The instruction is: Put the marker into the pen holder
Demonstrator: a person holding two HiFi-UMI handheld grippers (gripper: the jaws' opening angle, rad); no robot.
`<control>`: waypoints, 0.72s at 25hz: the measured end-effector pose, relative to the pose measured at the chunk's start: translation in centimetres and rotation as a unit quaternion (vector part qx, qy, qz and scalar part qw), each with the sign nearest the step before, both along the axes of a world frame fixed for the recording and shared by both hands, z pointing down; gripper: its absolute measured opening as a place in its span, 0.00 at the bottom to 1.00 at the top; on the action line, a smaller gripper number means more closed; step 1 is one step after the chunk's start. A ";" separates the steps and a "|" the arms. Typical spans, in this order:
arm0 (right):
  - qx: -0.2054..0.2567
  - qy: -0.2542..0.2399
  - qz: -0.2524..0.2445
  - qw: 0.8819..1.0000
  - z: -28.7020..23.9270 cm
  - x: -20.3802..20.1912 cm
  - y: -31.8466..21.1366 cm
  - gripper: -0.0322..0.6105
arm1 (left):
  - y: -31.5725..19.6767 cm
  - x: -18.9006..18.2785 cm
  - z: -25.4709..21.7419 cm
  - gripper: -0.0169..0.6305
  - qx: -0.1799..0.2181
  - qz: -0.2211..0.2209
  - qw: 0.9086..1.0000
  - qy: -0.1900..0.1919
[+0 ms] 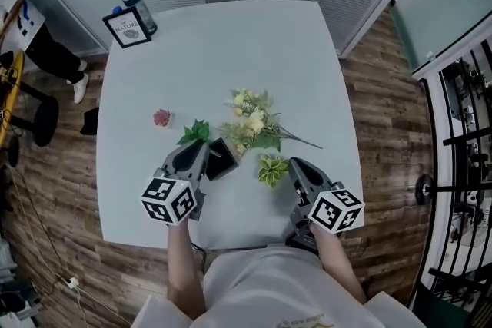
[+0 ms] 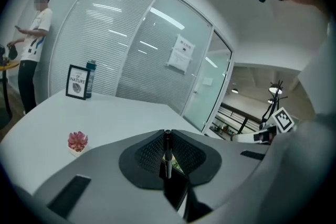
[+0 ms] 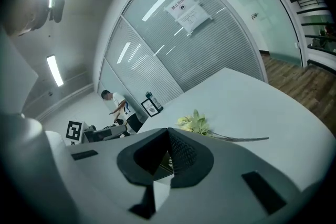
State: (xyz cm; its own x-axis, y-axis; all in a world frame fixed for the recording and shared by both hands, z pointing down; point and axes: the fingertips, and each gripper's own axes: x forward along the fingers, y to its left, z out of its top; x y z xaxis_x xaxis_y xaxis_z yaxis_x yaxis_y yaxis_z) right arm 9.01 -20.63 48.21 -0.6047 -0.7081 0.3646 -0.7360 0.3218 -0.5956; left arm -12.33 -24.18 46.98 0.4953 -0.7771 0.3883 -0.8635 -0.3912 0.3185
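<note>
One marker in left tool; pen holder beside.

The black pen holder stands just beside your left gripper, which is clamped on the marker. The flower bunch blocks the middle of the counter, and a small green plant crowds your right gripper. A pink succulent stands alone at the left. The far half is open apart from the picture frame and bottle in its left corner.
</note>
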 end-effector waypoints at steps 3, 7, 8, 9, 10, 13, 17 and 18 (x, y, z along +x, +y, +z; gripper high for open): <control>-0.005 0.007 -0.002 1.000 0.6 -0.1 -0.6 0.08 | -0.1 0.1 1.6 0.10 -0.013 0.006 0.999 -0.034; -0.011 0.017 -0.010 1.000 1.4 -0.6 -1.2 0.08 | -0.4 -0.1 2.9 0.10 -0.023 0.009 0.999 -0.044; -0.014 0.017 -0.011 1.000 1.6 -0.8 -1.3 0.08 | -0.5 -0.1 3.2 0.10 -0.025 0.010 0.999 -0.047; -0.017 0.018 -0.013 1.000 1.8 -1.0 -1.4 0.08 | -0.6 0.0 3.5 0.10 -0.027 0.012 0.998 -0.051; -0.019 0.019 -0.015 1.000 2.0 -1.2 -1.5 0.08 | -0.6 0.0 3.8 0.10 -0.029 0.015 0.998 -0.056; -0.025 0.022 -0.022 0.999 2.5 -1.6 -1.6 0.08 | -0.9 0.2 4.6 0.10 -0.034 0.021 0.997 -0.068; -0.034 0.024 -0.025 0.999 3.1 -1.6 -1.8 0.08 | -1.5 0.7 5.2 0.10 -0.038 0.027 0.996 -0.074; -0.037 0.024 -0.025 0.999 3.3 -1.5 -1.8 0.08 | -1.5 0.8 5.4 0.10 -0.039 0.028 0.996 -0.077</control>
State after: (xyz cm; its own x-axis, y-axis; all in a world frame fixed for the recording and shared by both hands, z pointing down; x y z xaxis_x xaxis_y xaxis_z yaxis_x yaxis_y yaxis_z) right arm 7.52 -22.44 51.55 -0.6182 -0.6484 0.4444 -0.7492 0.3150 -0.5826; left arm -11.54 -25.72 52.38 0.4681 -0.7144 0.5201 -0.8813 -0.4204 0.2158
